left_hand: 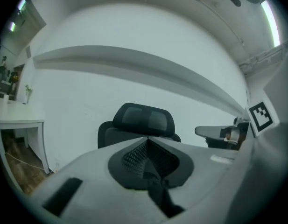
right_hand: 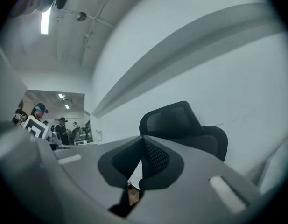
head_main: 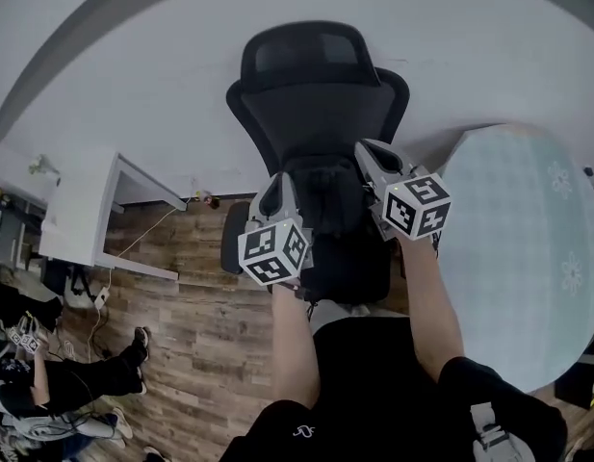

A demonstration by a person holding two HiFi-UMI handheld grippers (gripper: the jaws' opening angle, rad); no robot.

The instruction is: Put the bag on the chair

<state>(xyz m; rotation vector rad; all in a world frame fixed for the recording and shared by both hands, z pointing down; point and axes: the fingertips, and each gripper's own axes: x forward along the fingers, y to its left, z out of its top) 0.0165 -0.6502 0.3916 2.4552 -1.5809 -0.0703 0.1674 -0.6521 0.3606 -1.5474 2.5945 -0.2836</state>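
Note:
A black office chair [head_main: 316,94] with a headrest stands against the white wall, facing me. A black bag [head_main: 337,221] hangs in front of its seat, between my two grippers. My left gripper [head_main: 277,189] is at the bag's left side and my right gripper [head_main: 370,154] at its right side, both raised and pointing level at the chair. In the left gripper view the jaws of the left gripper [left_hand: 147,143] are shut, with a dark strip of the bag [left_hand: 160,195] pinched below the tips. The right gripper [right_hand: 143,143] is also shut, with dark bag material [right_hand: 118,208] low between its jaws. The chair's headrest [left_hand: 144,120] [right_hand: 172,120] lies straight ahead.
A white desk [head_main: 80,210] stands at the left by the wall, with cables on the wood floor [head_main: 195,306] beneath it. A round table [head_main: 528,258] with a pale patterned cloth fills the right side. A person's legs [head_main: 75,383] lie on the floor at the lower left.

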